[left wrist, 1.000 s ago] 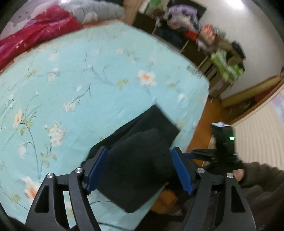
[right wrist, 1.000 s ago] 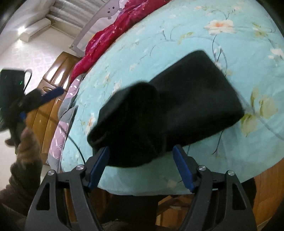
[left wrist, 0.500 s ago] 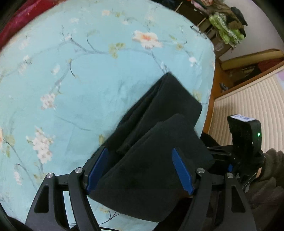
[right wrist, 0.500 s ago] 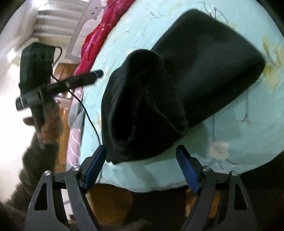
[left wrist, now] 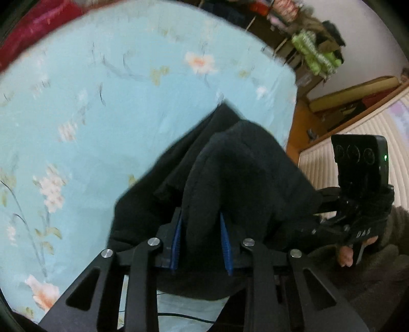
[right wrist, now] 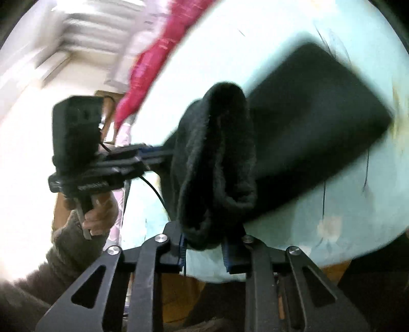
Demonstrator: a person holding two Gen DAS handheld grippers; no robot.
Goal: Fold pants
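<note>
The black pants (left wrist: pixel 237 178) lie partly folded near the bed's near corner, on a light blue floral sheet (left wrist: pixel 102 102). My left gripper (left wrist: pixel 202 242) is shut on a raised edge of the pants. My right gripper (right wrist: pixel 207 245) is shut on another bunched edge of the pants (right wrist: pixel 306 122) and lifts it off the bed. The rest of the pants stays flat on the sheet (right wrist: pixel 332 229). The left gripper also shows in the right wrist view (right wrist: pixel 158 155), clamped on the cloth. The right gripper's camera body (left wrist: pixel 360 166) shows in the left wrist view.
A red blanket (left wrist: pixel 33 23) lies at the far side of the bed, also seen in the right wrist view (right wrist: pixel 158 56). Cluttered shelves with clothes (left wrist: pixel 311 51) stand beyond the bed. A wooden floor (left wrist: pixel 299 127) and a ribbed white wall (left wrist: pixel 358 132) lie past the bed's corner.
Both grippers went from open around the pants' edge to shut on it. The bunched edge is now raised off the sheet.
</note>
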